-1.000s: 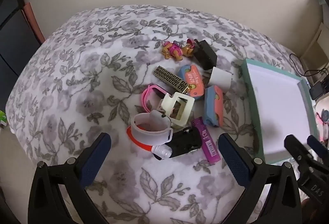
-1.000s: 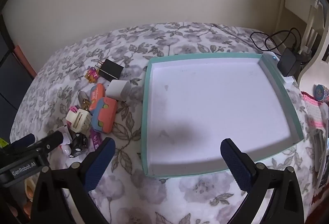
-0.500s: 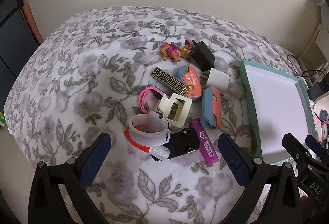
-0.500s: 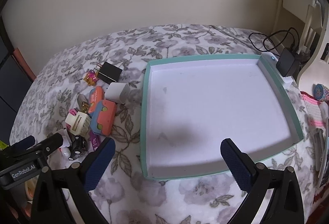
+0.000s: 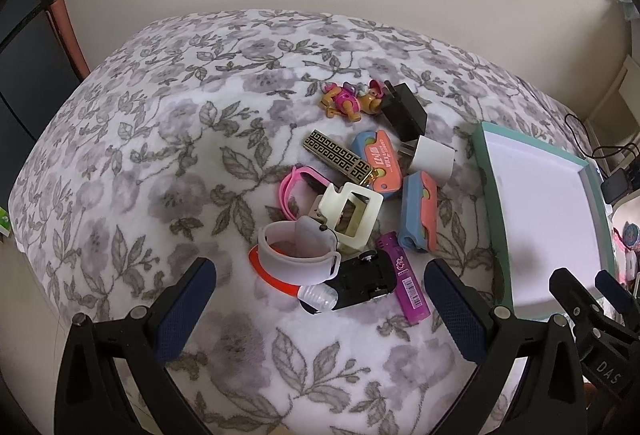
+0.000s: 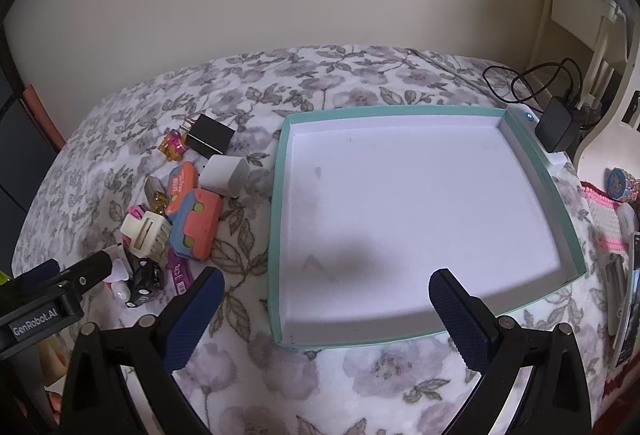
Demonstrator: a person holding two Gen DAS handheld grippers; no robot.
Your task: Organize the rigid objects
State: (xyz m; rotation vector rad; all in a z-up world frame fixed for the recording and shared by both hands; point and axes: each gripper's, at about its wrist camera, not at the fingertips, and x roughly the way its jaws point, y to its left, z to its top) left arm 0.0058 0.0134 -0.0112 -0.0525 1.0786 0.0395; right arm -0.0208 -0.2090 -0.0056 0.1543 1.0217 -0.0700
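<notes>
Your left gripper is wide open and empty, hovering over the near edge of the pile on the floral blanket: white wristband and black toy car sit just ahead between the fingers, purple lighter toward the right finger. All look light, hard and slick, probably prone to shifting on the soft blanket, so pinch the car across its flat sides, not the hoop-shaped band. Right gripper is equally open and empty, over the near wall of the empty teal tray, pile well off to its left.
</notes>
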